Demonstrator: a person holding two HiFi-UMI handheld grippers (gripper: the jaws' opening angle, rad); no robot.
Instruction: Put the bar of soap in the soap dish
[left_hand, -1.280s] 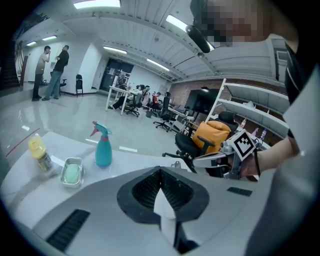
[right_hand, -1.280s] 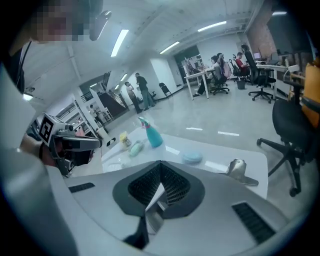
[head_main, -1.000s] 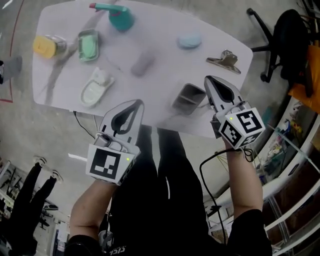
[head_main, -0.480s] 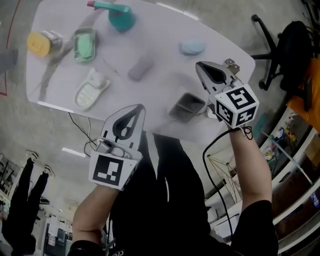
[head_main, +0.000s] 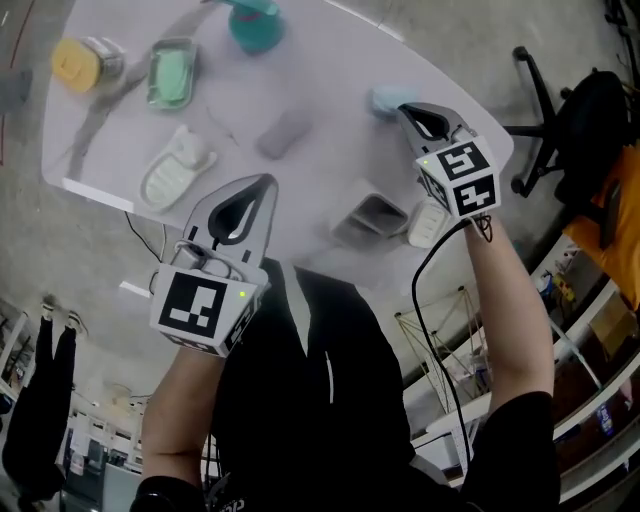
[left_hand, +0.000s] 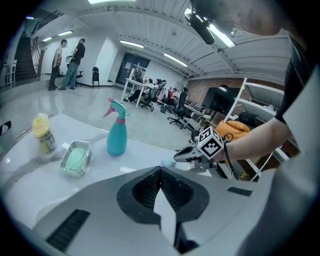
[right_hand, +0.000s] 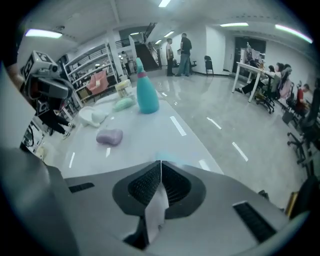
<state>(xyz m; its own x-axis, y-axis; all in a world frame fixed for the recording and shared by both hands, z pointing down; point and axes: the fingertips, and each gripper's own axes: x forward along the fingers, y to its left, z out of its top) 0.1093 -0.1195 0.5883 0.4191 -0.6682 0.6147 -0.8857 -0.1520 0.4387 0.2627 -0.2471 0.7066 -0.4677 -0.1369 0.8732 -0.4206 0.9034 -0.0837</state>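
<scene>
Far left on my desk (head_main: 320, 80) stands a yellow-lidded jar (head_main: 80, 62). Just beside it is a metal dish (head_main: 170, 75) with a green bar (head_main: 172, 72) lying in it. Nearer to me is a white soap dish (head_main: 175, 165); I can't tell whether anything sits in it. My left claw (head_main: 265, 183) hangs over the desk's near edge. Its own view shows the jaws pressed together with nothing between them. At the far edge stands a teal spray bottle (head_main: 255, 22). A purple bar (head_main: 283, 133) lies mid-desk, apart from every dish. A dark tray (head_main: 372, 215) sits near the front edge. The pale blue bar of soap (head_main: 385, 97) lies on the bare desk toward the right, in no dish. My right claw (head_main: 408, 110) points steeply down with its tip just beside that bar, partly covering it. Its jaws are closed tight and empty.
</scene>
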